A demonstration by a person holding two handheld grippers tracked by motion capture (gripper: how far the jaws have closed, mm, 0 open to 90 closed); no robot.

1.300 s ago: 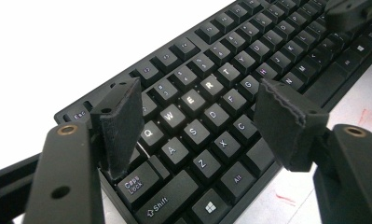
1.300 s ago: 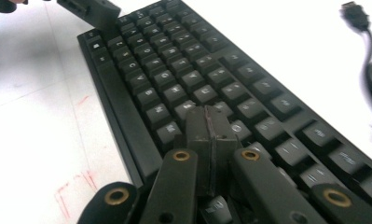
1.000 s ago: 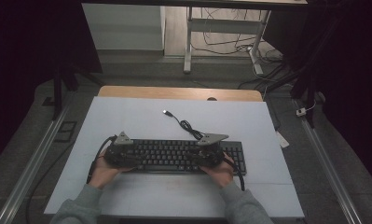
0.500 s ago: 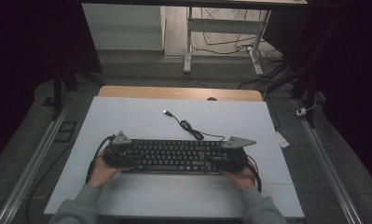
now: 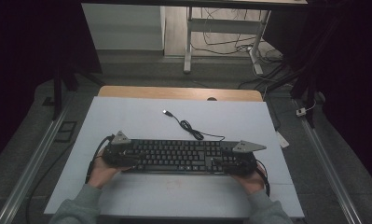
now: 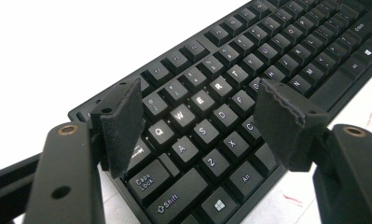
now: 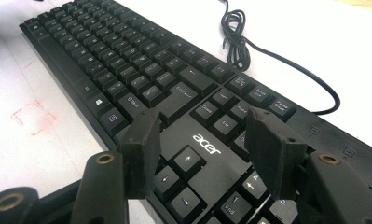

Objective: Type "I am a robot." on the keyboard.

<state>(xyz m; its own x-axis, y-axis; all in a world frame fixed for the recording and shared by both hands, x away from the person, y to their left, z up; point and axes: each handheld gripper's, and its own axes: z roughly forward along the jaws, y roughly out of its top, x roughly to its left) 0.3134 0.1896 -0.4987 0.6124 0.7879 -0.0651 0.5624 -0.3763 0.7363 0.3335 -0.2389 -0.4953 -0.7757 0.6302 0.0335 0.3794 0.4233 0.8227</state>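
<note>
A black Acer keyboard point(image 5: 179, 156) lies across the near half of the white table point(image 5: 127, 116). Its cable point(image 5: 190, 128) coils behind it and ends in a USB plug point(image 5: 166, 112). My left gripper point(image 5: 131, 161) is at the keyboard's left end. In the left gripper view the left gripper point(image 6: 197, 112) stands open above the letter keys point(image 6: 193, 100), gripping nothing. My right gripper point(image 5: 218, 163) is at the keyboard's right end. In the right gripper view the right gripper point(image 7: 202, 144) hovers over the arrow keys point(image 7: 188, 158); its jaws have just been opening, with nothing pinched between them.
A wooden edge point(image 5: 179, 92) borders the table's far side, with desk legs and loose cables on the floor beyond. Metal rails point(image 5: 30, 163) run along both sides. A faint red square mark point(image 7: 34, 116) is drawn on the table in front of the keyboard.
My right gripper has slid rightwards along the keyboard to its right end, and its jaws have spread wider. The left gripper and the keyboard have stayed in place.
</note>
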